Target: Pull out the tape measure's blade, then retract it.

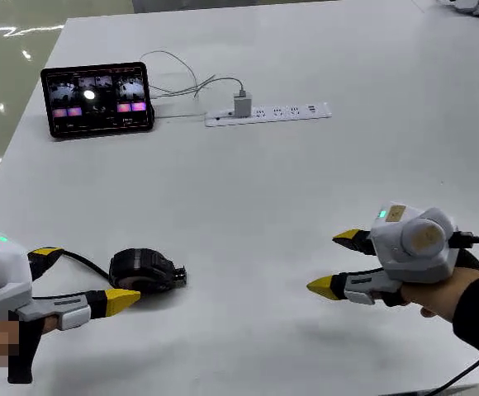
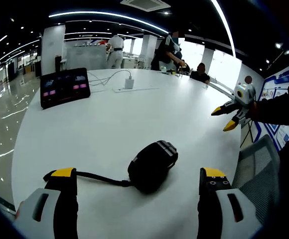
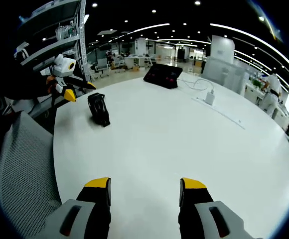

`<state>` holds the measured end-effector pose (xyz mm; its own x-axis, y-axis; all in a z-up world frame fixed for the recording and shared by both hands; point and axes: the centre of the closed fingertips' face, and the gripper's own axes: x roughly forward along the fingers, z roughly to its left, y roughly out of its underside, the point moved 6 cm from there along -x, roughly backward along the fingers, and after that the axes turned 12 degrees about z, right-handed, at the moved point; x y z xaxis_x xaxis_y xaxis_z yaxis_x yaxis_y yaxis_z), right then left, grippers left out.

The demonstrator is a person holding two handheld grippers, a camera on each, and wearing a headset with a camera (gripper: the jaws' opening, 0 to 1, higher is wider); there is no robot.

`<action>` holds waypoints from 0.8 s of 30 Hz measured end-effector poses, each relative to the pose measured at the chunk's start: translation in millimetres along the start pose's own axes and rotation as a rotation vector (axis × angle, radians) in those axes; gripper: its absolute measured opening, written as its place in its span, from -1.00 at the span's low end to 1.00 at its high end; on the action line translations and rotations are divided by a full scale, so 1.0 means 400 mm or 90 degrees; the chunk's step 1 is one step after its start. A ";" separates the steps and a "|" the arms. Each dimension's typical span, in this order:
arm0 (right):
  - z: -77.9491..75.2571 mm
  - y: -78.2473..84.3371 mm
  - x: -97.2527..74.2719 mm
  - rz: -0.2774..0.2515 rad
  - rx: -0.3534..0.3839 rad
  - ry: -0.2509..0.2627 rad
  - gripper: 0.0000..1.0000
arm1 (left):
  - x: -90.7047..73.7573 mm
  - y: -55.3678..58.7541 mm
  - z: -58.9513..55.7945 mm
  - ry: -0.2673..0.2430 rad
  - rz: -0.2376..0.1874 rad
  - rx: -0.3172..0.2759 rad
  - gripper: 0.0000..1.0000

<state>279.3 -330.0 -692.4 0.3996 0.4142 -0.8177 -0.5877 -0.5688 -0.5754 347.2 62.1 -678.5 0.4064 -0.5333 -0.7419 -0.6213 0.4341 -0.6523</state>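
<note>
Black tape measure (image 1: 144, 270) near-left on white table (image 1: 305, 190), blade in.
Long axis across head view, blade mouth pointing right toward right gripper (image 1: 334, 262); black strap (image 1: 87, 266) trailing off opposite end to the left. Just ahead of and between spread jaws of left gripper (image 1: 87, 276), lower yellow tip just beside case, contact hard to call; nothing gripped. Right gripper well apart, jaws likewise spread, holding nothing. Far side of table: tablet (image 1: 97, 99) with lit screen, power strip (image 1: 268, 113) with charger (image 1: 242, 106) plugged in, cable looping between charger and tablet.
</note>
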 end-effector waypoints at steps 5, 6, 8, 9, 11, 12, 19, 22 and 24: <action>-0.017 0.080 -0.035 0.008 -0.012 0.025 0.15 | -0.020 0.011 0.001 -0.003 0.015 0.022 0.99; -0.023 0.094 -0.041 0.008 0.008 0.030 0.16 | -0.024 0.012 0.000 0.000 0.013 0.026 0.99; -0.033 0.120 -0.060 0.008 0.015 0.045 0.15 | -0.031 0.018 0.001 -0.003 0.015 0.032 0.99; -0.030 0.125 -0.071 0.011 0.010 0.053 0.14 | -0.035 0.018 0.002 -0.006 0.007 0.034 0.99; -0.040 0.149 -0.085 0.015 0.014 0.062 0.17 | -0.036 0.028 -0.001 0.016 0.018 0.025 0.99; -0.047 0.162 -0.092 0.017 0.022 0.065 0.18 | -0.037 0.030 0.003 0.010 0.018 0.030 0.99; -0.048 0.198 -0.142 0.012 0.054 0.058 0.43 | -0.054 0.037 0.013 0.008 0.015 0.035 0.99; -0.060 0.223 -0.158 0.019 0.077 0.066 0.53 | -0.065 0.041 0.014 0.012 0.020 0.042 0.98; -0.064 0.231 -0.166 0.015 0.088 0.065 0.59 | -0.072 0.043 0.017 0.010 0.021 0.042 0.99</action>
<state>216.6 -428.1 -691.7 0.4499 0.3240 -0.8322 -0.6860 -0.4714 -0.5543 329.1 89.9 -669.5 0.3754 -0.5292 -0.7609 -0.5886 0.4981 -0.6368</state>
